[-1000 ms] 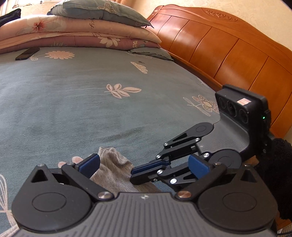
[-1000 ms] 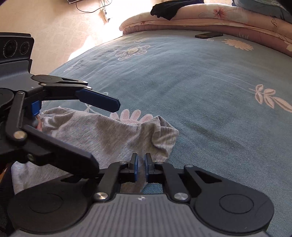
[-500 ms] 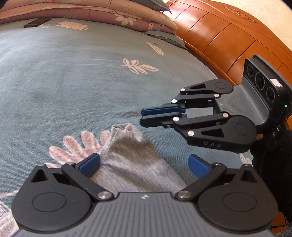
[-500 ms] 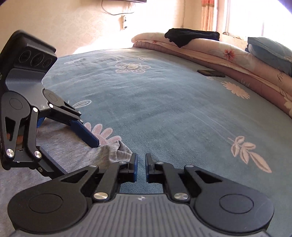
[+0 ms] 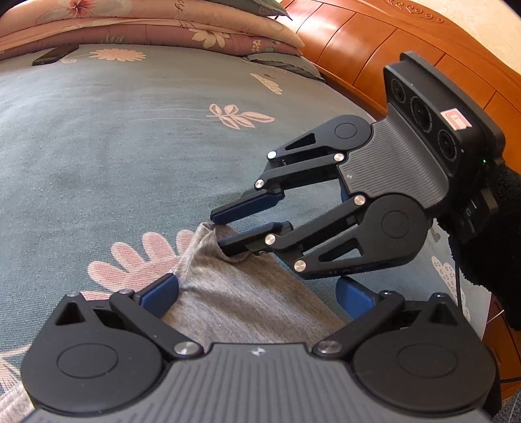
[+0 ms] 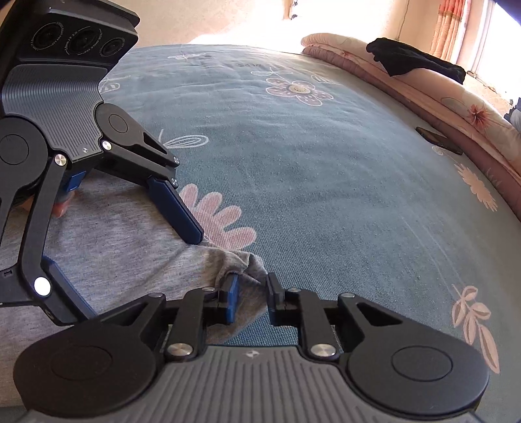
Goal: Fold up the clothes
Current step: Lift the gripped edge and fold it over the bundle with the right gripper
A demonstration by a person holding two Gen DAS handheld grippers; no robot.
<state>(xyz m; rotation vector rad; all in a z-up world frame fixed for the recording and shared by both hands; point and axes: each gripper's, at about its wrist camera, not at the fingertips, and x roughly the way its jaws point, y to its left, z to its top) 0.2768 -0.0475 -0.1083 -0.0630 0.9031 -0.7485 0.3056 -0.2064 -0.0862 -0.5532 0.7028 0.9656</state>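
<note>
I see the grey garment [image 5: 241, 299] lying on the blue floral bedspread [image 5: 114, 156]. My right gripper [image 6: 250, 294] has just been opening, the garment's bunched corner loose between its jaws; my left gripper [image 5: 257, 294] gapes wide over the cloth.

Ahead of both grippers the teal bedspread [image 5: 97, 146] lies flat and bare, open room for a reach forward. Far ahead, a dark phone [image 5: 55, 55] rests by the stacked quilts [image 5: 146, 29], which wall off that end. The wooden headboard [image 5: 374, 48] closes the side to the right of the left gripper [image 5: 257, 293]. The right gripper [image 5: 221, 232] sits close ahead of it, just above the bunched tip of the grey garment [image 5: 234, 299], crowding that gap.
</note>
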